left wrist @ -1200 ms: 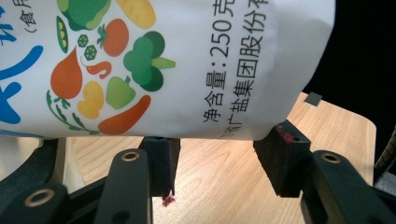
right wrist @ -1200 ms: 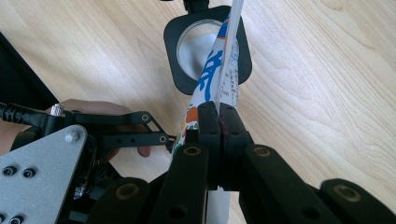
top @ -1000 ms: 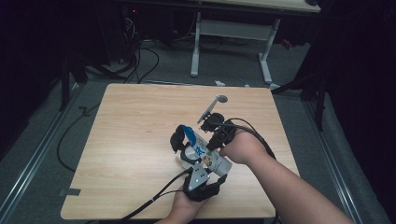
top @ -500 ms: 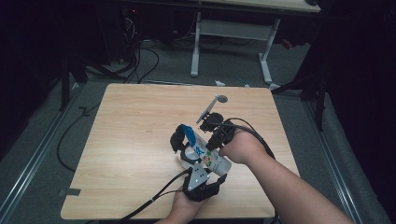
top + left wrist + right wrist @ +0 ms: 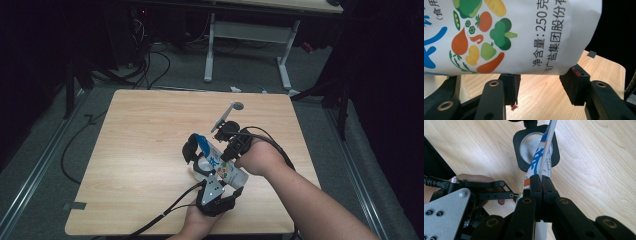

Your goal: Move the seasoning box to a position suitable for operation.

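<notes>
A white salt bag (image 5: 226, 171) printed with vegetables and blue lettering hangs tilted over the table. My left gripper (image 5: 219, 175) grips its lower end; in the left gripper view the bag (image 5: 524, 37) bulges over my left gripper (image 5: 541, 82), hiding the pads' tips. My right gripper (image 5: 541, 180) is shut on the bag's thin top edge (image 5: 543, 157), seen in the high view as my right gripper (image 5: 225, 151) coming in from the right. Just beyond it stands a black square-rimmed container (image 5: 520, 147) with a round opening, and the bag's upper end leans across that container (image 5: 189, 150).
A metal scoop (image 5: 227, 113) lies on the wooden table (image 5: 145, 135) behind the grippers. Cables trail off the table's near edge and across the floor. A desk frame stands beyond the far edge.
</notes>
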The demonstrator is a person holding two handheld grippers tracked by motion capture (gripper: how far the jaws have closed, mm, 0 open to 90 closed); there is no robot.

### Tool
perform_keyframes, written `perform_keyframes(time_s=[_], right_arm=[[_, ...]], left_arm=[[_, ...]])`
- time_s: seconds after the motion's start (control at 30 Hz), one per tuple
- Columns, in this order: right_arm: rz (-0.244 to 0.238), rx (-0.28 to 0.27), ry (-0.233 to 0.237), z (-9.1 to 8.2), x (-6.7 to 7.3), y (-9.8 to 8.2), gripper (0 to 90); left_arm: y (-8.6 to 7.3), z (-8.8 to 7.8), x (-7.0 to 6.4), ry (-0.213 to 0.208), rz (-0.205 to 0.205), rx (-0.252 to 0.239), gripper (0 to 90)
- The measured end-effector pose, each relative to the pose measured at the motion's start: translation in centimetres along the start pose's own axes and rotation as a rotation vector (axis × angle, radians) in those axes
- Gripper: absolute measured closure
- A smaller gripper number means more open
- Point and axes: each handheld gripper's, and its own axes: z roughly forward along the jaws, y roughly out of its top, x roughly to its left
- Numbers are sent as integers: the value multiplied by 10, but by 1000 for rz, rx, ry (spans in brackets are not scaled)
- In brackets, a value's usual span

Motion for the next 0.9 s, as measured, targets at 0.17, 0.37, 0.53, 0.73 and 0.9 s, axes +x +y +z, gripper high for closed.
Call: perform_keyframes(time_s=[0.17,0.37,0.53,0.73,0.9], right_arm=[[-1,0,1,0,0,0,899],[2,2,1,0,0,1,899],[-3,1,-1,0,1,2,898],[-2,6,-2,0,1,2,899],[-4,2,-3,0,1,2,898]], left_arm=[[0,0,0,2,-2,-2,521],[0,0,0,1,-3,-1,522],[0,-1,0,0,0,-2,522],[0,-1,0,0,5,-1,522],[1,-1,1,2,4,-2,522]])
